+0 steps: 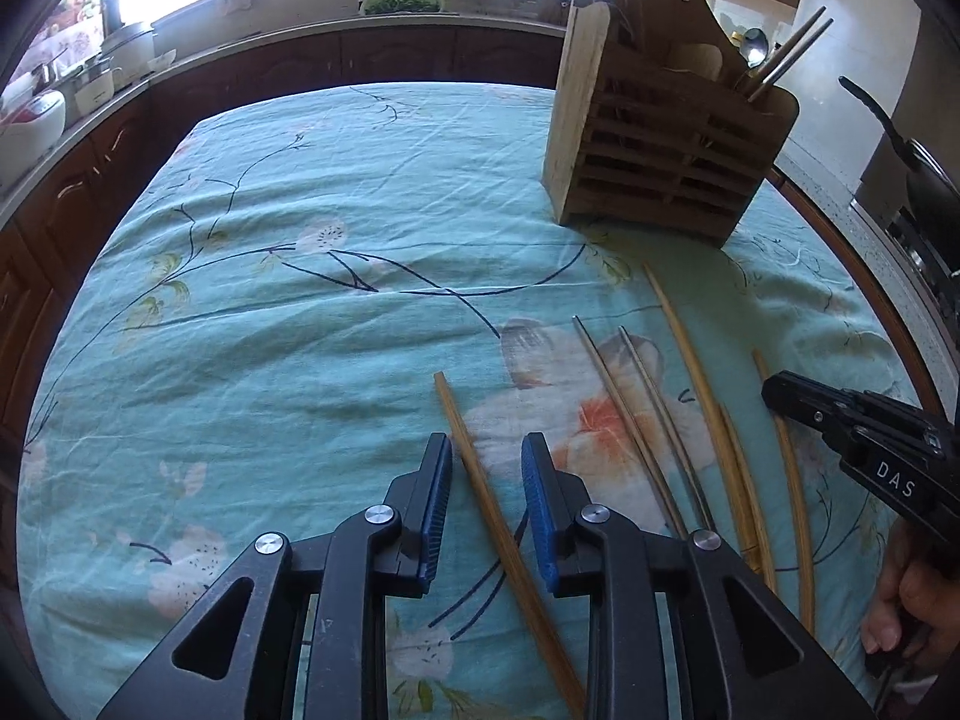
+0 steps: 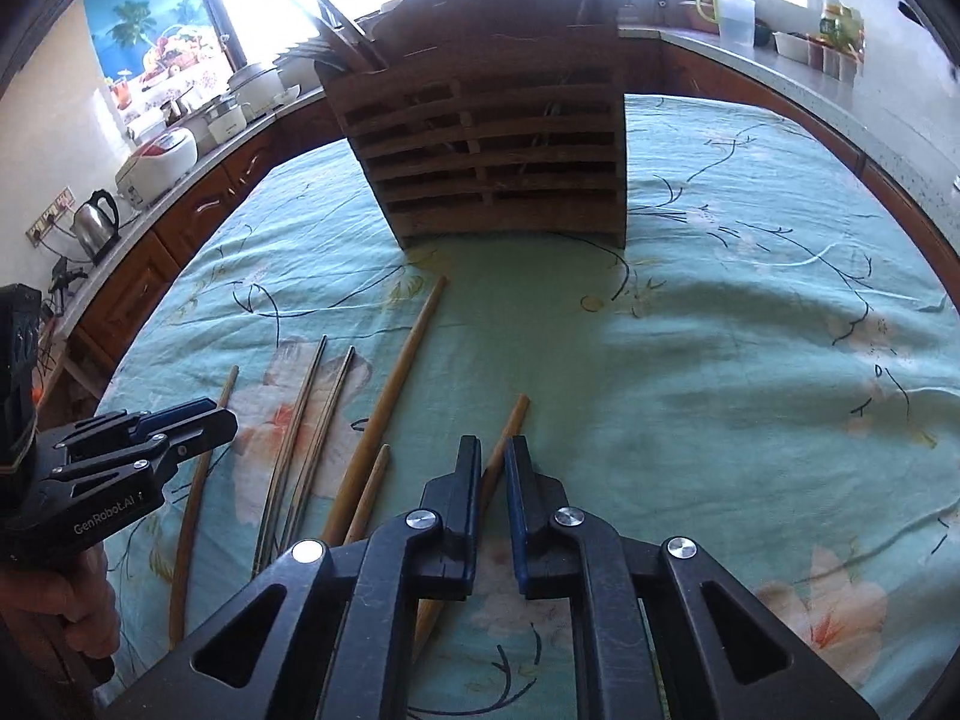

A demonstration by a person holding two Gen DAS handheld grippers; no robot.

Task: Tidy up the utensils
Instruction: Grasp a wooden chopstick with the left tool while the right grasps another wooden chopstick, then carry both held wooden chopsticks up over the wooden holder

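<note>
Left fingers [image 1: 486, 450] apart, astride chopstick [image 1: 480, 480] | right fingers [image 2: 493, 456] narrowly parted around chopstick [image 2: 510, 426]

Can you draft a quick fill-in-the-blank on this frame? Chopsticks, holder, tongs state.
1. The left tongs are ____, with one wooden chopstick lying between the fingers.
2. The slatted utensil holder is made of ____.
3. The loose chopsticks lie on a floral ____, in front of the holder.
4. The right tongs straddle a chopstick with a ____ gap than the left pair shows.

Missing words: open; wood; tablecloth; narrower
</note>
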